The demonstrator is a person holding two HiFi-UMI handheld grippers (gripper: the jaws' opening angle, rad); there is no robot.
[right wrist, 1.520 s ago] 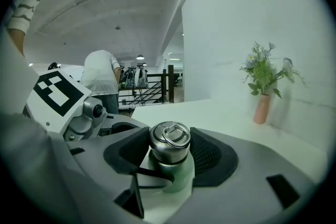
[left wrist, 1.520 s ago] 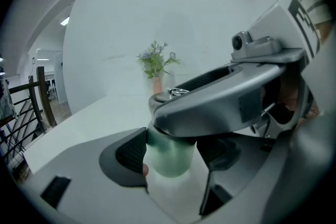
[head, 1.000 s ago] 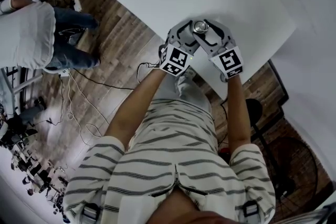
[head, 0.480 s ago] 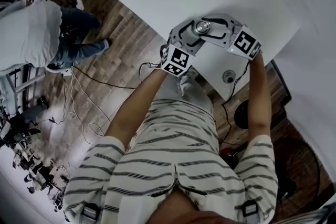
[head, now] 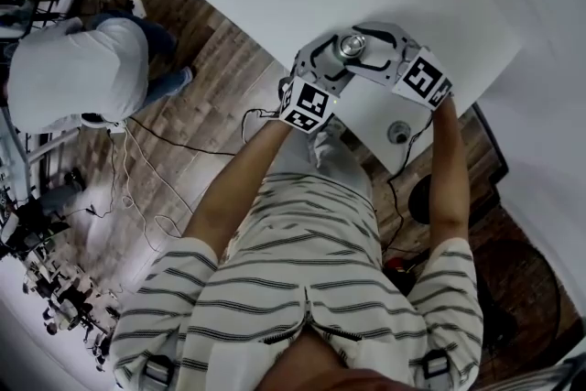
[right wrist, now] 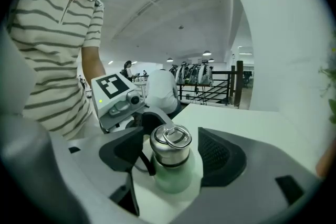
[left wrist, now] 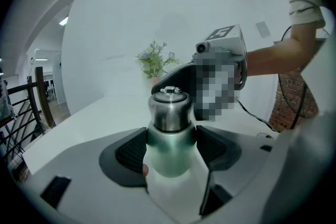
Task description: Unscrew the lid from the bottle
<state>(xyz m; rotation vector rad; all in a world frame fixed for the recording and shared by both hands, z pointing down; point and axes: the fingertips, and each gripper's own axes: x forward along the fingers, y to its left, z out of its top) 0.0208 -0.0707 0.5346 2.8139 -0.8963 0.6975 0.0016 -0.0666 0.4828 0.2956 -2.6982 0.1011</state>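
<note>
After swinging 5-to-4 o'clock round pale green metal bottle (right wrist: 176,178), right gripper (right wrist: 173,156) widening jaws off silver ring-topped lid (right wrist: 170,141); left gripper (left wrist: 171,148) clamping bottle; re-grip likely next.

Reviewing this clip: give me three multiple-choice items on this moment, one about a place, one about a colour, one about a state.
1. Where does the bottle stand? A on the floor; B on the white table; C on a chair.
2. What colour is the bottle's body? A red; B black; C pale green.
3. How is the left gripper? A open and empty; B shut on the bottle; C holding a plant.
Answers: 1 B, the bottle stands on the table; 2 C, it is green below the metal lid; 3 B, the pads of the left gripper press its sides.
</note>
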